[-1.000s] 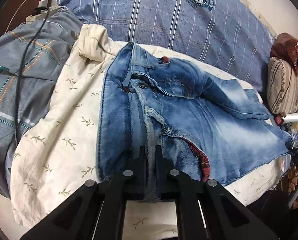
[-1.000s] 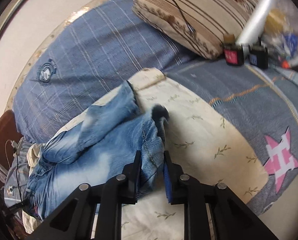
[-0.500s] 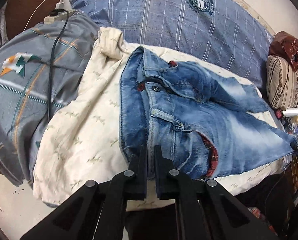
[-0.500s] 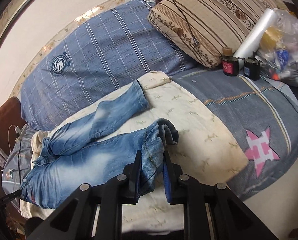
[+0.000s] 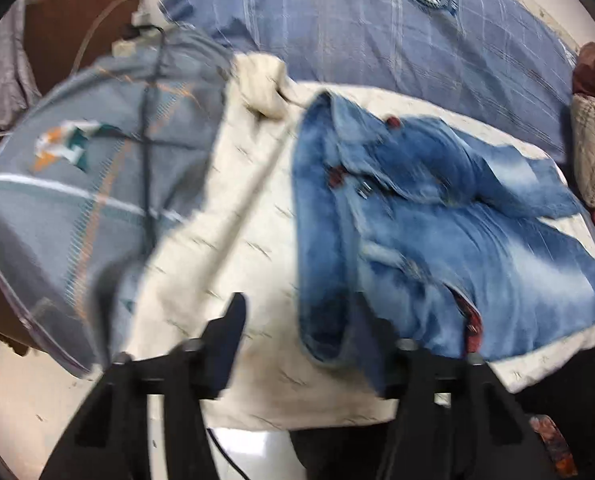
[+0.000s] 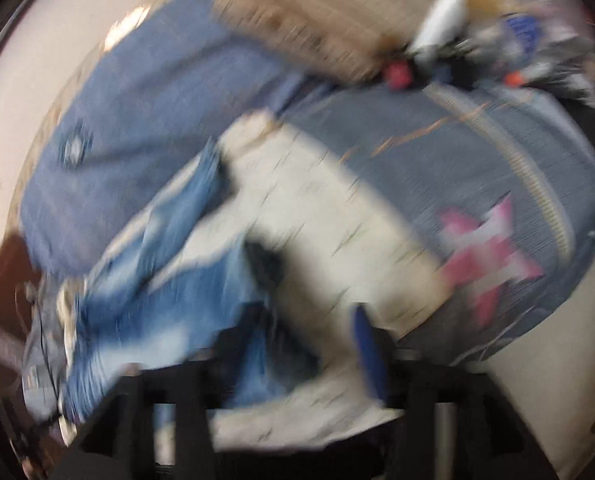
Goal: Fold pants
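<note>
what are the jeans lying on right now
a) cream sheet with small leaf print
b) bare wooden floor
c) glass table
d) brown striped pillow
a: the jeans lie spread on the cream sheet with the small leaf print, which shows around them in both wrist views.

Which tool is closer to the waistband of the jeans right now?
Left. The left tool stands open at the waistband, jaws just opened, one finger still over the denim. The right tool, also just opened, sits at the leg cuff, the far end.
</note>
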Demonstrator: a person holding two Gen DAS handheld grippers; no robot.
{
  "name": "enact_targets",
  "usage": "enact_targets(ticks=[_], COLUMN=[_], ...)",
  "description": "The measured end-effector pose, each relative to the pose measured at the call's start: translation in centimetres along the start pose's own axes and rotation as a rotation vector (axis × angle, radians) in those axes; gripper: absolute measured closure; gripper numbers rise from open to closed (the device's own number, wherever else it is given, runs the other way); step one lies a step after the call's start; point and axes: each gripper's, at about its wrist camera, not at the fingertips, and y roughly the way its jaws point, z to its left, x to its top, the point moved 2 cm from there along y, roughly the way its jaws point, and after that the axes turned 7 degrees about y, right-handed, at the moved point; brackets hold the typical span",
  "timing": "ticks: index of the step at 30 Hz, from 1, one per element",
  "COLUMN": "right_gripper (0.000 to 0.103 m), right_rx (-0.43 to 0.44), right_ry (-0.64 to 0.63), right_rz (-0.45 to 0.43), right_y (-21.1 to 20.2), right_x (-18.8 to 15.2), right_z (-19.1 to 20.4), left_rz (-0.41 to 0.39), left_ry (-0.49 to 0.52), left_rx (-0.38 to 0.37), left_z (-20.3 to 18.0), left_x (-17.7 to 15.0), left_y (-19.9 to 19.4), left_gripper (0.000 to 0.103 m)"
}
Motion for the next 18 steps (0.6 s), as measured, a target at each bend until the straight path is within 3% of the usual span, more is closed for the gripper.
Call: enact_targets(ticks=[5, 12, 18], right_gripper=[0.032, 0.032, 0.032], right_rx=[0.007, 0.064, 0.085], right_ry=[0.061, -0.11, -0.227], right_rz=[-0.048, 0.043, 0.111], right_y=[-0.6, 5.2, 11.9], right_x=[3.2, 3.2, 3.4], right_z=[-0.5, 8.9, 16.8], left_rz=[-0.005, -0.013, 0.032], left_ry=[-0.05, -0.064, -0.083], left_rx=[-0.02, -0.077, -0.098], left_z=[0.7, -2.0, -3.6], left_x=[2.1, 8.6, 15.5], left_y=[0.6, 3.5, 9.0], left_gripper=[0.039, 0.038, 0.033])
